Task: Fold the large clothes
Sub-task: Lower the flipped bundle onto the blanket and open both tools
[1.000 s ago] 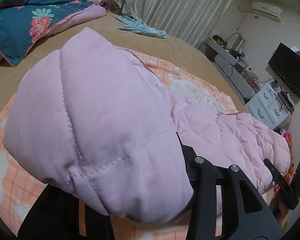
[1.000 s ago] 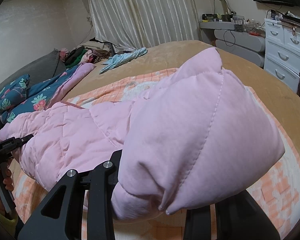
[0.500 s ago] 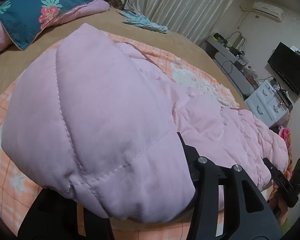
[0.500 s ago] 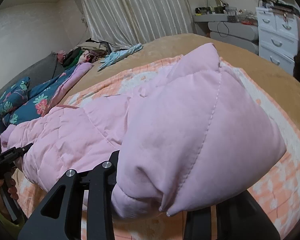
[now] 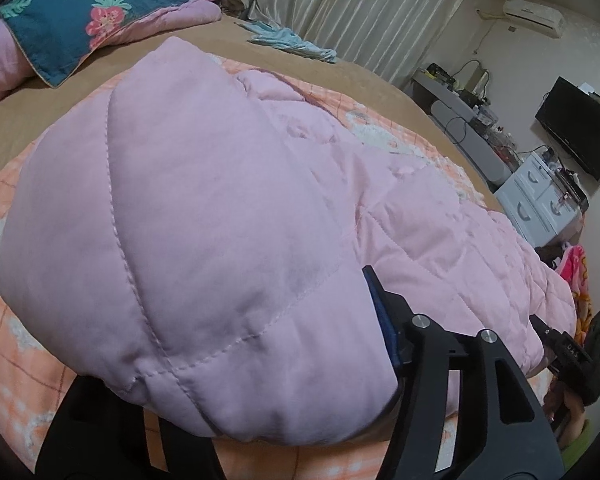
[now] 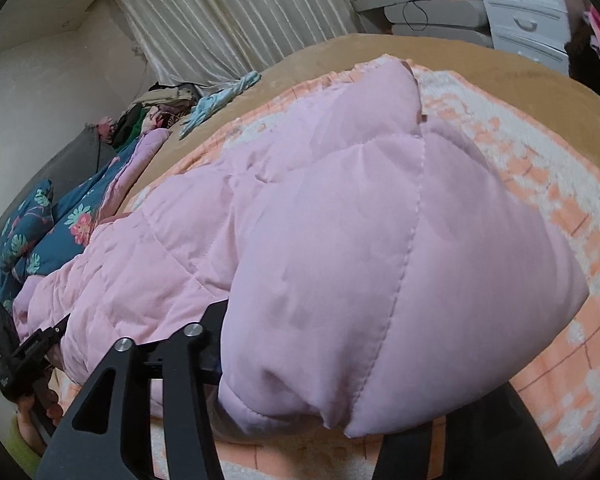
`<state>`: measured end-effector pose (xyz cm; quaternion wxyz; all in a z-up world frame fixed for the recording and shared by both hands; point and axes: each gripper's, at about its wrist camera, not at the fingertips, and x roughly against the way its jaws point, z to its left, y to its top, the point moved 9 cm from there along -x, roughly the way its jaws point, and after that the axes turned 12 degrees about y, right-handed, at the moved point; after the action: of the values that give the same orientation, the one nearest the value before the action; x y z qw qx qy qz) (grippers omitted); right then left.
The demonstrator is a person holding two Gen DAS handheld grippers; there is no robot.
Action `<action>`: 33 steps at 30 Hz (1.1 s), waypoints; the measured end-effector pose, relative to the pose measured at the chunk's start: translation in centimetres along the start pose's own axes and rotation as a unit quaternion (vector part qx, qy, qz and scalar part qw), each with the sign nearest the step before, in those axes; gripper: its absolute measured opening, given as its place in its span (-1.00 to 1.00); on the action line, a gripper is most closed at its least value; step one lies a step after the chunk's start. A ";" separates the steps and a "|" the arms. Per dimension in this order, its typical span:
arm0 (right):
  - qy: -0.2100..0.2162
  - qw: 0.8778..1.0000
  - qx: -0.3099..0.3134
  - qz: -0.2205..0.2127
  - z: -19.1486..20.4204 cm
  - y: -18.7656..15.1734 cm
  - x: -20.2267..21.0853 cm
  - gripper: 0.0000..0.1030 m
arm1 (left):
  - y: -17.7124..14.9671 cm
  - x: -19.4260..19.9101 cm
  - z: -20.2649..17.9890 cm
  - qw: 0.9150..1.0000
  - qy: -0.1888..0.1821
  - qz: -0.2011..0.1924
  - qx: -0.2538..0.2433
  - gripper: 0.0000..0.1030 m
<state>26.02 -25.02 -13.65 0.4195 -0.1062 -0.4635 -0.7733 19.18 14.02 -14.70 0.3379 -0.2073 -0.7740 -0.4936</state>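
A large pink quilted jacket (image 5: pixel 204 208) lies across the orange checked blanket (image 5: pixel 4 364) on the bed. My left gripper (image 5: pixel 268 408) is shut on one puffy end of the jacket, which bulges over the fingers and hides the tips. My right gripper (image 6: pixel 324 404) is shut on the other end of the jacket (image 6: pixel 360 264) in the same way. Each gripper shows at the far edge of the other's view: the right one in the left wrist view (image 5: pixel 572 356), the left one in the right wrist view (image 6: pixel 24 356).
A teal floral quilt (image 5: pixel 80 16) and a clothes pile lie at the head of the bed. A light blue garment (image 5: pixel 292 42) lies near the curtains. White drawers (image 5: pixel 540 200), a desk and a TV (image 5: pixel 576 132) stand along the wall.
Both grippers have carried the jacket ends forward and lower over the blanket, and the jacket now folds over itself. Both grips are unchanged.
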 end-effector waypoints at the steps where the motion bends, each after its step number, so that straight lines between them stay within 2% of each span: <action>1: 0.001 1.000 -0.007 0.003 -0.2 -0.1 -0.1 0.17 | -0.1 0.0 0.1 1.000 0.000 -0.001 0.001 0.07; 2: 0.003 1.000 -0.014 0.004 -0.6 -0.1 -0.1 0.22 | -0.3 0.0 0.3 1.000 0.000 -0.001 0.002 0.10; 4: -0.004 1.000 -0.030 0.004 -1.5 -0.3 -0.1 0.53 | -0.4 -0.1 0.4 1.000 0.000 -0.001 0.002 0.18; 7: -0.023 0.999 -0.043 0.013 -2.5 -0.9 -0.2 0.80 | -0.9 -0.1 0.7 1.000 0.004 0.001 0.005 0.33; 10: -0.027 0.997 -0.068 0.020 -3.5 -1.5 -0.4 0.92 | -1.3 -0.2 1.0 1.000 0.008 0.003 0.006 0.45; 13: -0.027 0.997 -0.075 0.022 -3.6 -1.8 -0.2 0.92 | -1.6 -0.2 1.5 1.000 0.014 0.009 0.008 0.64; 17: -0.040 0.997 -0.067 0.018 -3.4 -1.9 1.0 0.92 | -2.2 0.6 1.9 1.000 0.026 0.012 -0.005 0.80; 21: -0.054 0.997 -0.059 0.014 -3.2 -2.2 2.8 0.92 | -2.6 1.8 2.1 0.998 0.042 0.008 -0.036 0.82; 28: -0.083 0.996 -0.011 0.000 -1.5 -2.6 6.7 0.92 | -2.8 4.6 2.7 0.997 0.062 0.009 -0.052 0.82; 30: -0.086 0.996 0.007 -0.005 -0.8 -2.8 7.8 0.92 | -2.8 5.6 2.9 0.996 0.074 0.002 -0.058 0.82; 33: -0.090 0.995 0.030 -0.009 0.3 -3.2 9.2 0.92 | -2.4 7.4 2.5 0.995 0.074 -0.015 -0.063 0.82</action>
<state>17.82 -29.09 -10.38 0.3722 -0.1582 -0.5235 -0.7499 11.78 15.14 -11.53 0.3731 -0.1800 -0.7171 -0.5605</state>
